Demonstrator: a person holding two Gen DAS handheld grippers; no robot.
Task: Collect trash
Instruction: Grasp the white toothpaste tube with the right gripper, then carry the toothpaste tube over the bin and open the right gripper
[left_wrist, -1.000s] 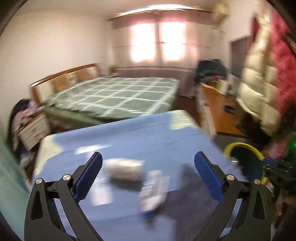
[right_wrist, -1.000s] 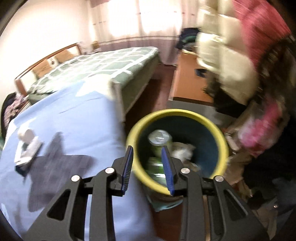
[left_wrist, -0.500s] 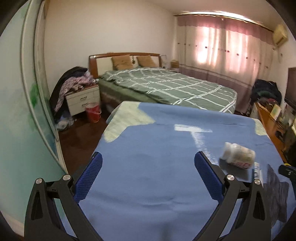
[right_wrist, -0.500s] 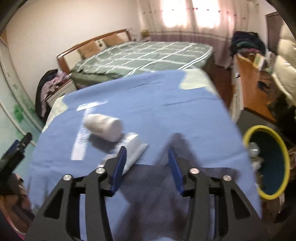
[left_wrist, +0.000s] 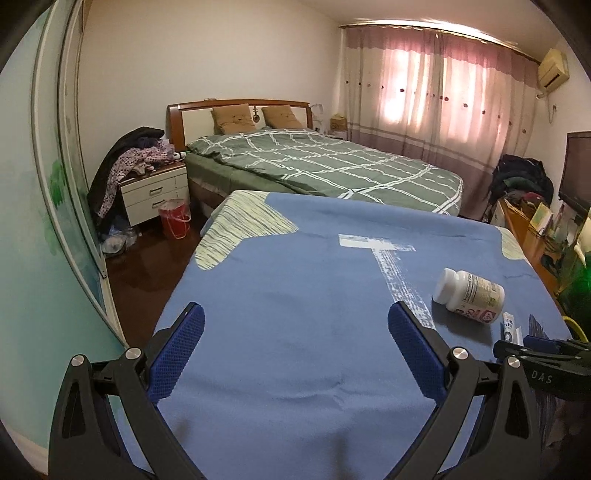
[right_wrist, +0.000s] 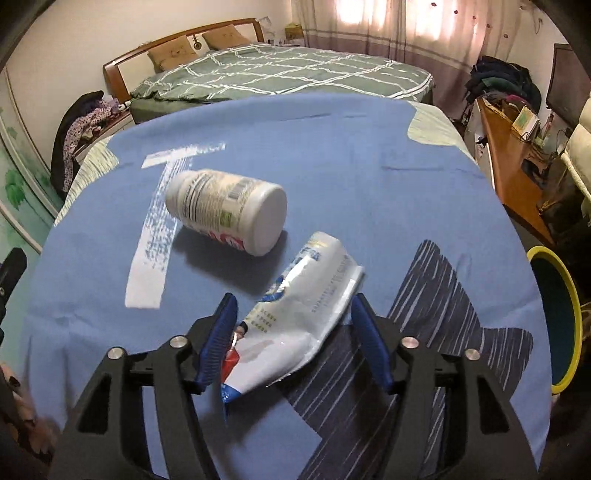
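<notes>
Desk (right_wrist: 332, 155): one white bottle (right_wrist: 225, 212), one flattened tube (right_wrist: 295, 325). Right tongs (right_wrist: 293, 341) are opening, the tube between the jaws and untouched. Left tongs (left_wrist: 295, 354) spread, empty. Only the right view shows the yellow-rimmed bin (right_wrist: 570, 295).

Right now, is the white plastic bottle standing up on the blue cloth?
No, the white plastic bottle lies on its side on the blue cloth, its flat bottom facing us.

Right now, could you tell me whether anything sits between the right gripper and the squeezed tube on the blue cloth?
Nothing visible does. The right gripper is opening, its fingers either side of the tube, not yet pressing it. The white bottle lies beyond the tube, clear of the approach.
</notes>
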